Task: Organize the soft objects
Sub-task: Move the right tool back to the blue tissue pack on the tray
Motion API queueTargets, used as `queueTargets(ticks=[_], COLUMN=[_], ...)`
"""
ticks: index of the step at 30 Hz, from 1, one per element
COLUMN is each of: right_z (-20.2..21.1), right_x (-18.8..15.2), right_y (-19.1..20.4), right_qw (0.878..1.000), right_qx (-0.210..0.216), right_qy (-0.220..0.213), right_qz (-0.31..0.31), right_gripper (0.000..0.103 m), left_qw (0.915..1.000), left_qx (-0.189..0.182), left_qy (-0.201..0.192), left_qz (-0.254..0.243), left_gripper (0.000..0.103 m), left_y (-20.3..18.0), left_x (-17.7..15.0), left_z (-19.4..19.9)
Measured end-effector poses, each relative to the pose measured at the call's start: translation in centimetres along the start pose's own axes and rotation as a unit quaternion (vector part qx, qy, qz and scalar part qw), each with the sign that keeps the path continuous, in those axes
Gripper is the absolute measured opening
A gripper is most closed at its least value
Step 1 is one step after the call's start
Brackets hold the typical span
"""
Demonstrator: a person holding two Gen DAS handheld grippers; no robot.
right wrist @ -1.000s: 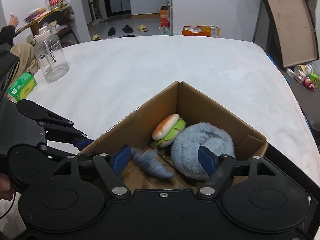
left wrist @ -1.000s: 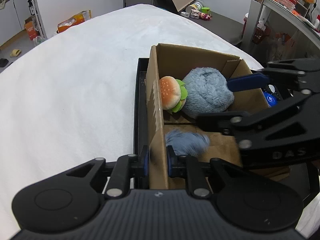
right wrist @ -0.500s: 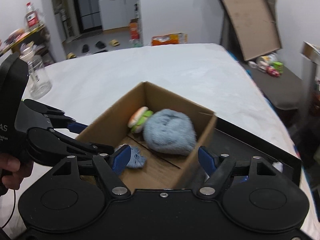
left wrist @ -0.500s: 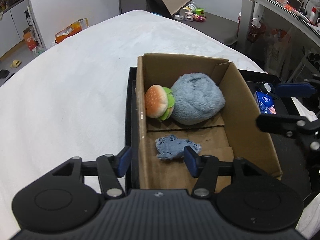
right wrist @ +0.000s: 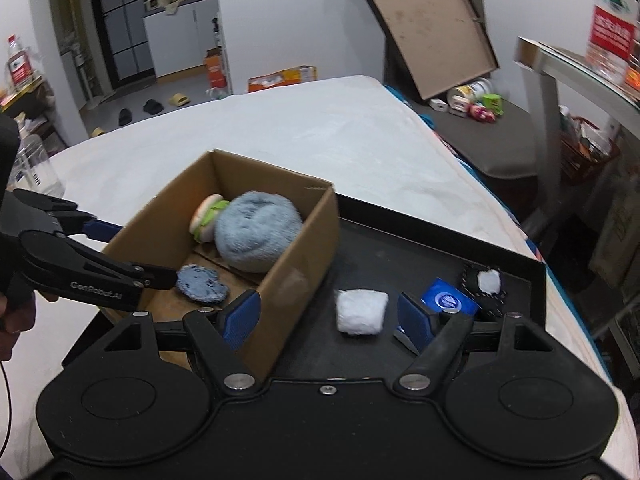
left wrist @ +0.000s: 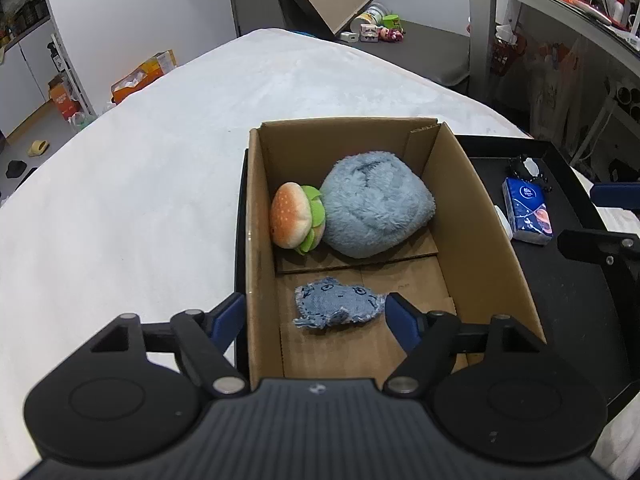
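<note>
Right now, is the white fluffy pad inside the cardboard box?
No: the white fluffy pad lies on the black tray, outside the cardboard box.

- The cardboard box (left wrist: 472, 216) is showing plain brown corrugated paper, matt, with a rough cut edge.
- The blue plush ball (left wrist: 374, 210) is looking shaggy and soft, its pile fluffy.
- The burger plush (left wrist: 294, 220) is wearing smooth short-pile cloth with felt-like green leaves.
- The denim patch (left wrist: 338, 306) is showing woven cloth with frayed edges.
- The black tray (right wrist: 440, 248) is looking like matt plastic.
- The white fluffy pad (right wrist: 362, 312) is looking woolly.
- The tissue pack (left wrist: 528, 210) is gleaming in glossy film.
- The white cover (left wrist: 120, 200) is lying matt and faintly napped.
</note>
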State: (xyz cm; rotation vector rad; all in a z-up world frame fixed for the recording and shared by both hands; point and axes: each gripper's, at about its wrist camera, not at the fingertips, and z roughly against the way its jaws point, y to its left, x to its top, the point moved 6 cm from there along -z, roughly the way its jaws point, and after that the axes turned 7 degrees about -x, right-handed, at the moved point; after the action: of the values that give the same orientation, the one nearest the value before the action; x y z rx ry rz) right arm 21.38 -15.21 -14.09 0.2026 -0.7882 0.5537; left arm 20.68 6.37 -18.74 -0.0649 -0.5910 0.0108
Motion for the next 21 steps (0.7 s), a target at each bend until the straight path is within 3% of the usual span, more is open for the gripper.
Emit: queueTargets(ticks=[12,21], right_z=[-1.8,-4.9], right_x=[-2.7,-3.6], right_y=[-3.2,-6.5], right_qw=[0.999,0.993], right_qx=[-0.012,-0.048], right_qy=[0.021,0.041], right_qz=[-0.047,-0.096], right_gripper=[0.075,0.074], left_qw=[0.9997,0.9988], left_qx=[0.022,0.042], left_qy=[0.01,0.017], left_qz=[-0.009,-0.021], left_gripper=[0.079,0.079], left_y=[-0.8,-1.0], left_x=[0.4,0.8], left_z=[-1.0,-1.8])
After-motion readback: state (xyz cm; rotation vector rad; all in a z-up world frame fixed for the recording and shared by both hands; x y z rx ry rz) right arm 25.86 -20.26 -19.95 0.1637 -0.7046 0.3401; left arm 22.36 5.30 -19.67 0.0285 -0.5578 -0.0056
